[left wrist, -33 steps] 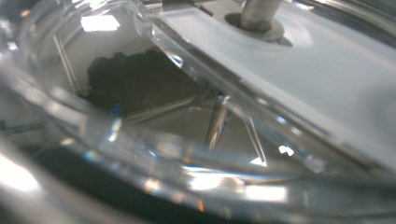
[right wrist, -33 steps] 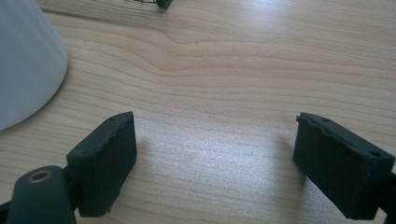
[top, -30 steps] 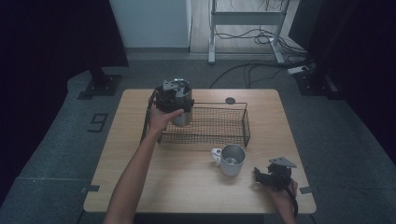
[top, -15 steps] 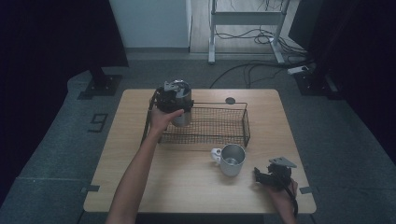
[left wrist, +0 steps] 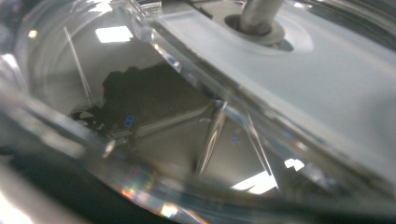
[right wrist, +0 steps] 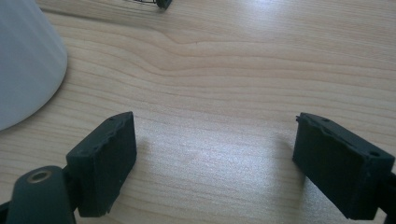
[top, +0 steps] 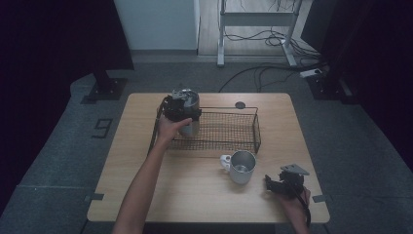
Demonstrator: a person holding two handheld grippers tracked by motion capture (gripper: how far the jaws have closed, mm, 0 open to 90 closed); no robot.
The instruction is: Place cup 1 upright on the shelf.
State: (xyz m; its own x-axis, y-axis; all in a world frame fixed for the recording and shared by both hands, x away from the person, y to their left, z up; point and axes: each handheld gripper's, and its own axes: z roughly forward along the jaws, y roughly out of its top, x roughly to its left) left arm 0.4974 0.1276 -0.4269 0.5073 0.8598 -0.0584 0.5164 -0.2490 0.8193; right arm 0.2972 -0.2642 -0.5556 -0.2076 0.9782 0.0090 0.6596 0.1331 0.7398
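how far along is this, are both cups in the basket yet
Not yet. In hand: the left gripper is at a metal cup at the left end of the wire basket; whether the cup already rests on the basket floor can't be told. Left: the mug stands on the table in front of the basket, untouched. The right gripper rests beside it, jaws open and empty.

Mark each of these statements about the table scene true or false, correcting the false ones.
1. The metal mug with a white handle stands inside the black wire basket. False: it stands on the wooden table, in front of the basket.
2. The right tongs are open with nothing between them. True.
3. The left tongs are at the basket's left end. True.
4. The mug lies on its side. False: it is upright.
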